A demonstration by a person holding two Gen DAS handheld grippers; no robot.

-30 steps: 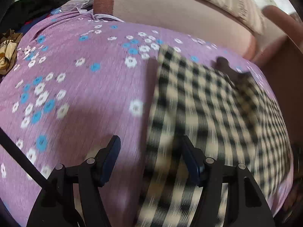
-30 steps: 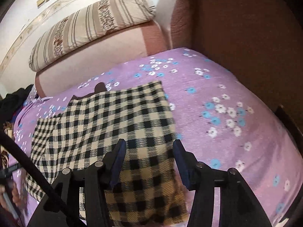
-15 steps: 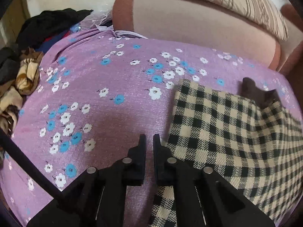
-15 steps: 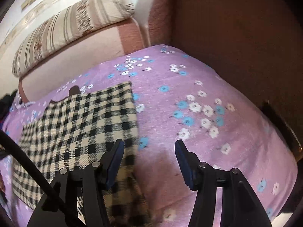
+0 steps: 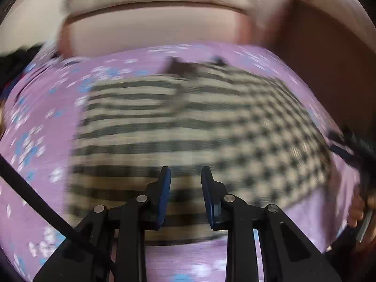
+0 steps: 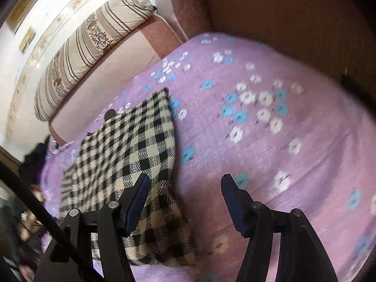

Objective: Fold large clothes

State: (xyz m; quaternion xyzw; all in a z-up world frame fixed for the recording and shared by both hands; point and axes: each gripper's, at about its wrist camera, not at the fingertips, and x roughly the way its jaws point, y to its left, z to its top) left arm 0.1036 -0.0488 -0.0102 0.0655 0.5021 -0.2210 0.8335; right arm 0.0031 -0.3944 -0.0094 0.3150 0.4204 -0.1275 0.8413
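Checked garment (image 6: 131, 155) lies flat, bare purple sheet (image 6: 270, 141) beside its right edge; both claws opening, empty.

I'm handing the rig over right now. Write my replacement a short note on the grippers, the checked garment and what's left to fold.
Left gripper: jaws opening, nothing between them, above the checked garment.
Right gripper: jaws opening, empty, over the garment's right edge.
Garment lies flat on the purple floral sheet, already folded into a rectangle.
Left to do, probably: another fold to make it smaller; this view is blurred, so check the edges first.
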